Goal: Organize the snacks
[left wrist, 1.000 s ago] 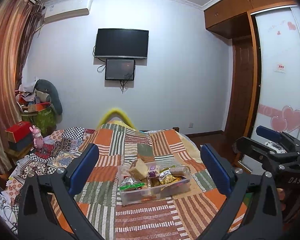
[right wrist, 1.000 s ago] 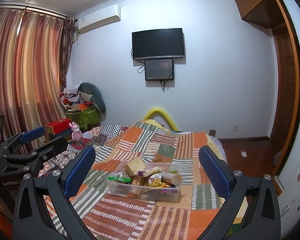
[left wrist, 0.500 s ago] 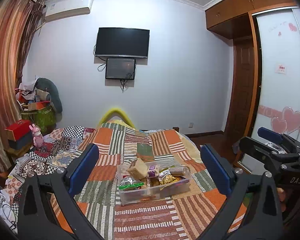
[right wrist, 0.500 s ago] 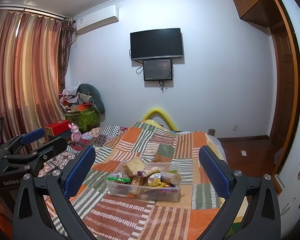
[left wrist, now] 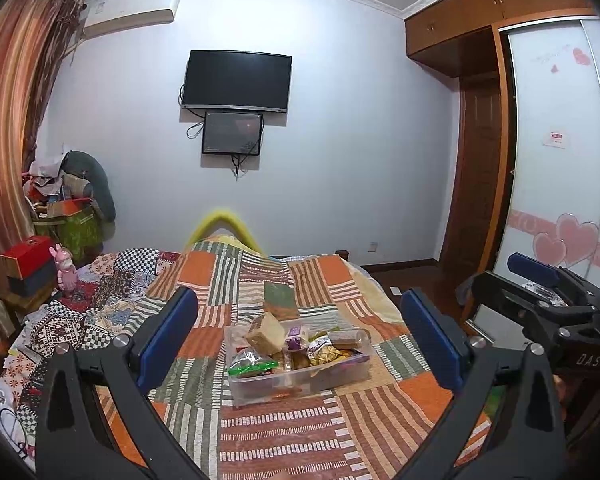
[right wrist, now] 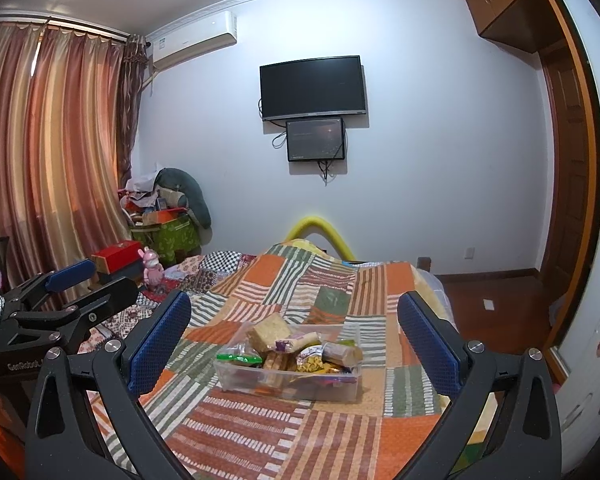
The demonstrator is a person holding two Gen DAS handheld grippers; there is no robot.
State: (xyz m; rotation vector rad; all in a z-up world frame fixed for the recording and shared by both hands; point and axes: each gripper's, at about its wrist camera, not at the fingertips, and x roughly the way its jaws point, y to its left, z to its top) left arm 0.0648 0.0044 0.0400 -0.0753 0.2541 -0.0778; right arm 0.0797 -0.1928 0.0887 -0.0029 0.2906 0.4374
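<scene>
Clear plastic box full of snacks sits on the patchwork bedspread near the middle of the bed, seen in both wrist views. In the box: a tan wrapped block sticking up at the back left, a green-edged packet at the front left, a yellow snack bag in the middle, a roll-shaped pack on the right. Left gripper held above the bed short of the box, fingers wide apart, holding nothing. Right gripper likewise, fingers wide apart, nothing between them, box well ahead. TV on the far wall, curtains on the left.
</scene>
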